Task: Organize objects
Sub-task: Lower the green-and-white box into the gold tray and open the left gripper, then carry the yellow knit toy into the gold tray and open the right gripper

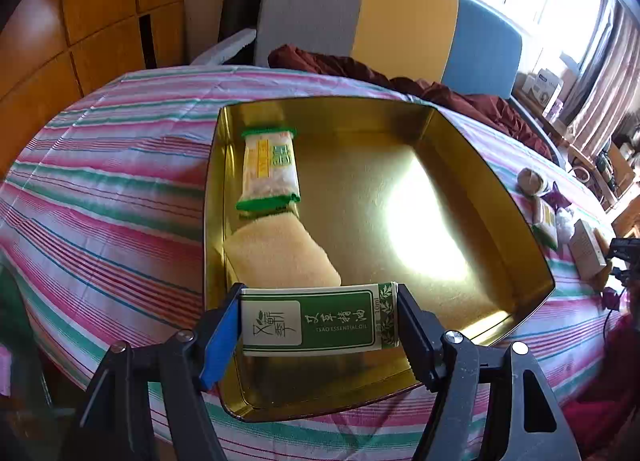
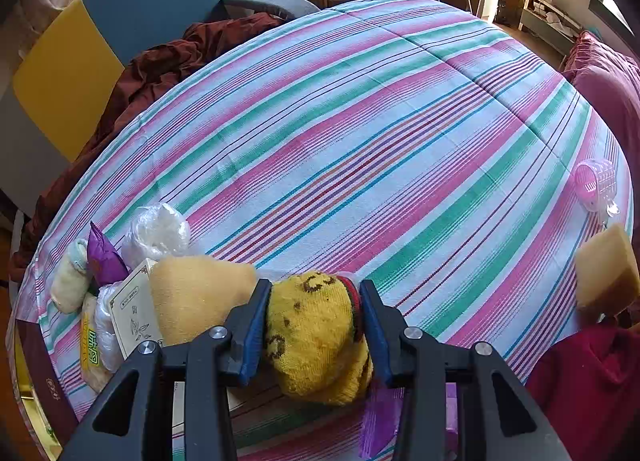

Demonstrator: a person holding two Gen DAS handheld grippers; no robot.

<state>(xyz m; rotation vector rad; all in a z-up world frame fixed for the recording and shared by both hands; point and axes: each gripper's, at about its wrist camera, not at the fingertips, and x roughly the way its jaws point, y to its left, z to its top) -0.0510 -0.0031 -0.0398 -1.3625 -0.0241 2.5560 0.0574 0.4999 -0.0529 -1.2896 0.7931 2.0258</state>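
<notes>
My left gripper (image 1: 320,321) is shut on a green and white essential oil box (image 1: 318,319) and holds it over the near end of a gold tin tray (image 1: 504,189). In the tray lie a green-edged snack packet (image 1: 270,169) and a yellow sponge (image 1: 276,253) along its left side. My right gripper (image 2: 316,325) is shut on a rolled yellow sock (image 2: 316,337) with brown marks, just above the striped cloth (image 2: 360,133). A pile sits to its left: a yellow sponge (image 2: 196,297), a white carton (image 2: 134,309), plastic-wrapped items (image 2: 160,229) and a purple wrapper (image 2: 104,257).
A pink hair roller (image 2: 598,185) and another sponge (image 2: 608,273) lie at the right edge of the cloth. A dark red cloth (image 1: 400,81) lies on the grey, yellow and blue sofa (image 1: 400,17) behind. The tray's corner (image 2: 36,381) shows at lower left. Loose items (image 1: 548,213) lie right of the tray.
</notes>
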